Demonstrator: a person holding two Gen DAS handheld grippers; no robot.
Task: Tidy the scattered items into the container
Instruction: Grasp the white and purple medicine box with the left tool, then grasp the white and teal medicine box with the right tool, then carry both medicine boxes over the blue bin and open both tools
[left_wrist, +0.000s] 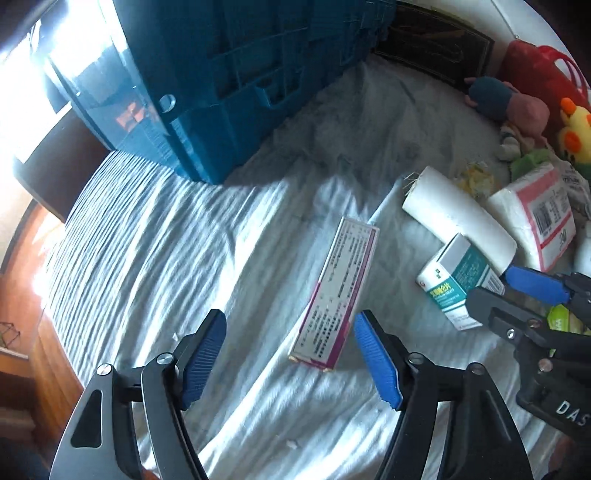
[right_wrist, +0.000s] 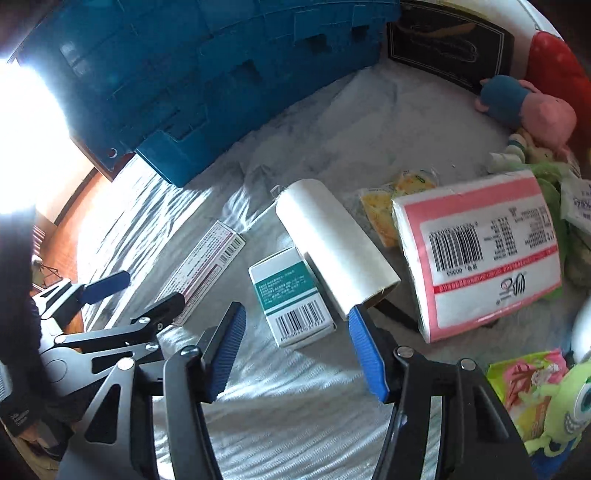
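Both grippers, left gripper (left_wrist: 290, 360) and right gripper (right_wrist: 295, 345), stand open and empty; centre each over its box, the pink box (left_wrist: 334, 291) and green box (right_wrist: 291, 295), below the blue crate (left_wrist: 229, 81), then close

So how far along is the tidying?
Nothing visibly done: the blue plastic crate shows only its outside. Both grippers are empty: left over the purple-edged carton, right at the teal-and-white box. White roll, pink-labelled tissue pack and plush toys remain.
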